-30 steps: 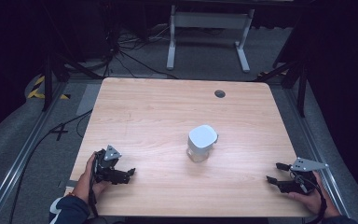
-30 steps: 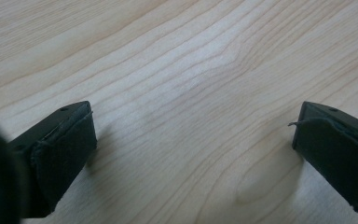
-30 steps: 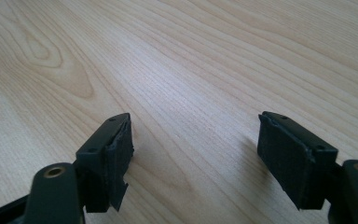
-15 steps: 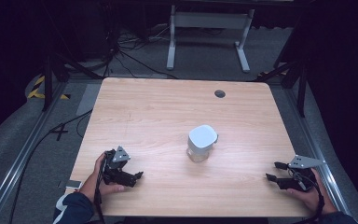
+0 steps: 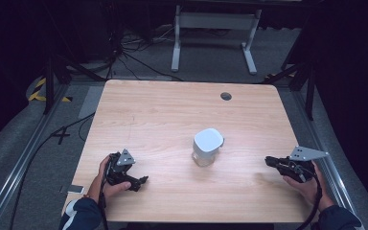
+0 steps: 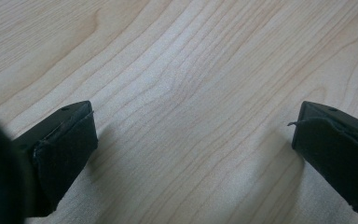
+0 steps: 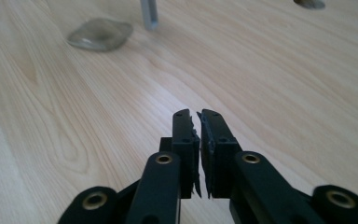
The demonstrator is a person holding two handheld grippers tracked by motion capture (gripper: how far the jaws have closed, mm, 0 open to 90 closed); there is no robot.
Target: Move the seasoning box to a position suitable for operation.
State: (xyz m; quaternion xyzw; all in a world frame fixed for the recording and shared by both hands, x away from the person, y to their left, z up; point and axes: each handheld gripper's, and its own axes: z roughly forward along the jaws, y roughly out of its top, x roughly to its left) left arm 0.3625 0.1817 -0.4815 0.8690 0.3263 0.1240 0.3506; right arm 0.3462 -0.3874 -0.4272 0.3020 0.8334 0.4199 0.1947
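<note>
Since half a second ago the left gripper [image 5: 141, 181] has slid a little to the right along the near edge of the wooden table [image 5: 172, 110], its jaws pointing right toward the table's middle; the right gripper [image 5: 269, 161] has barely shifted, and the jar has not moved.

There are two grippers, one in each hand. In the left gripper view the jaws are spread wide, with bare wood grain between them. In the right gripper view the jaws are pressed together, holding nothing, low over the table near its right edge.

One clear jar with a white lid [image 5: 207, 146] stands upright near the table's middle, between the two grippers and apart from both. Farther off, one dark round grommet [image 5: 226, 96] sits near the far edge.
</note>
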